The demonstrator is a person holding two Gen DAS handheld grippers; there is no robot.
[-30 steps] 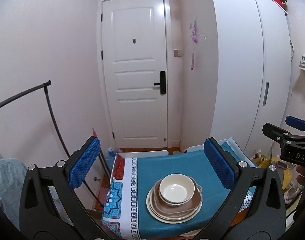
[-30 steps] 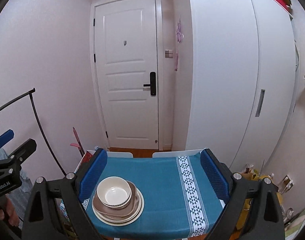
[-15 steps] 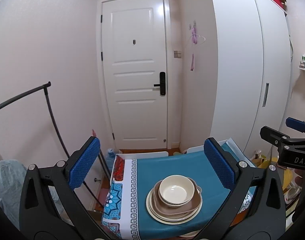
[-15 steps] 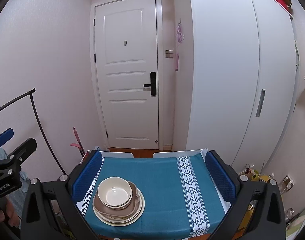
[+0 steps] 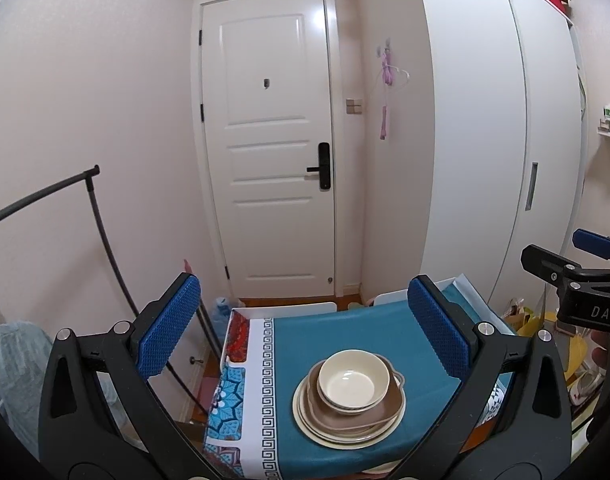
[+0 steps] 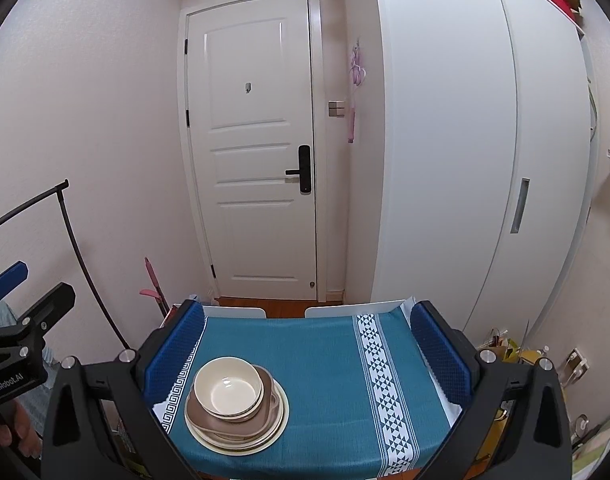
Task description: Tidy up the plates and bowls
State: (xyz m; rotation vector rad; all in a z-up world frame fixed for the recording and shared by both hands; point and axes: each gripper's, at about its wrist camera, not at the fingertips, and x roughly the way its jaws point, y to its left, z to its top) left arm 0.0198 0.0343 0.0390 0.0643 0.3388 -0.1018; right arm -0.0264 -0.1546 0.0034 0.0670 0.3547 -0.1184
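**Inspector:** Right gripper [image 6: 305, 352] has just been opening and now stands with its jaws fully apart, nothing between the pads. Left gripper [image 5: 305, 336] likewise spread wide and empty. Both hang short of the table [image 6: 305, 344], apart from the dishes.

**Supervisor:** Location of the dishes?

**Inspector:** One stack on the teal cloth [image 6: 325, 380]. Cream bowl [image 6: 228, 387] sits uppermost, on a brown handled dish [image 6: 265, 412], over cream plates [image 6: 279, 420]. In the right wrist view the stack lies at seven o'clock from the cloth's centre, close beside the left-hand pad. In the left wrist view it sits at five o'clock, near the front edge.

**Supervisor:** Risks?

**Inspector:** Three, in my judgement. First, the bowl rests off-centre toward the stack's left side; a sideways nudge from a pad could slide it off the brown dish. Second, glazed rims are slick and curved, so a shallow pinch may slip on lifting. Third, the cloth overhangs the table; dragging a plate rather than lifting it could pull the fabric and carry the whole stack toward the edge.
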